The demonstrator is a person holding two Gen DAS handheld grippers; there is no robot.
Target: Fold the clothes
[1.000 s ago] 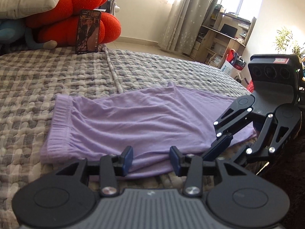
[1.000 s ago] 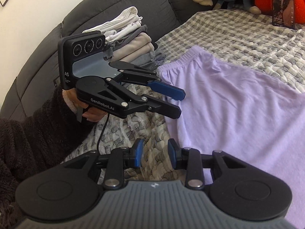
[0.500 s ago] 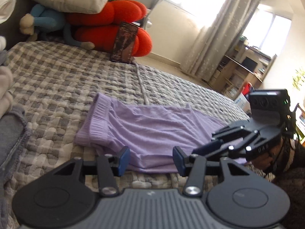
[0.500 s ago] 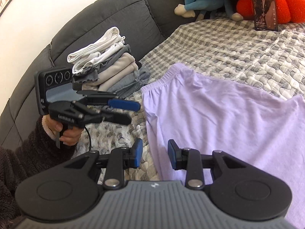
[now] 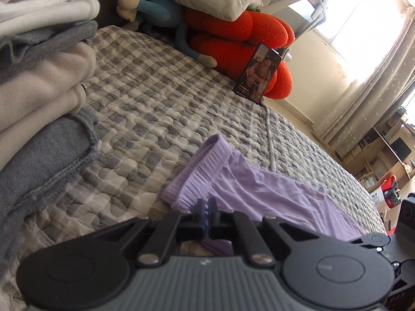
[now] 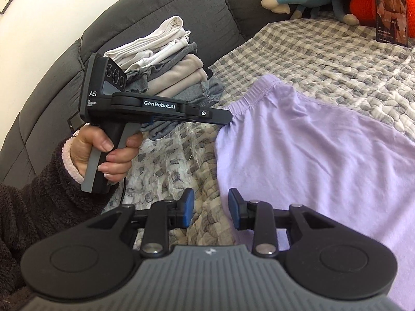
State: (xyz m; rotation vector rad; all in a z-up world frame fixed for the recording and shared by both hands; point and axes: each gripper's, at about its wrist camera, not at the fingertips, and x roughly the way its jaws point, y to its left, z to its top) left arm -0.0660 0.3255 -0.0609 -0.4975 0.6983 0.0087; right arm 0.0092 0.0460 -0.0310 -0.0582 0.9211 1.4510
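Purple shorts (image 5: 259, 189) lie flat on the checked quilt (image 5: 155, 98), with the elastic waistband toward the folded pile. My left gripper (image 5: 206, 211) is at the near waistband corner, its jaws closing tight with a sliver of purple cloth pinched between the blue pads. From the right wrist view, the left gripper (image 6: 229, 118), held by a hand in a dark fuzzy sleeve, has its tip at that corner, and the shorts (image 6: 311, 155) pucker there. My right gripper (image 6: 209, 208) stands open just above the shorts' near left edge, with nothing between its fingers.
A stack of folded clothes (image 6: 166, 67) sits left of the shorts against the grey sofa back (image 6: 181, 0). A phone (image 5: 256, 73) leans on a red plush (image 5: 241, 31) at the far side, beside a blue plush toy (image 5: 155, 10).
My left gripper swung left along the shorts to the waistband corner, rolled, and went from open to shut on the cloth. The right gripper stayed put and open.
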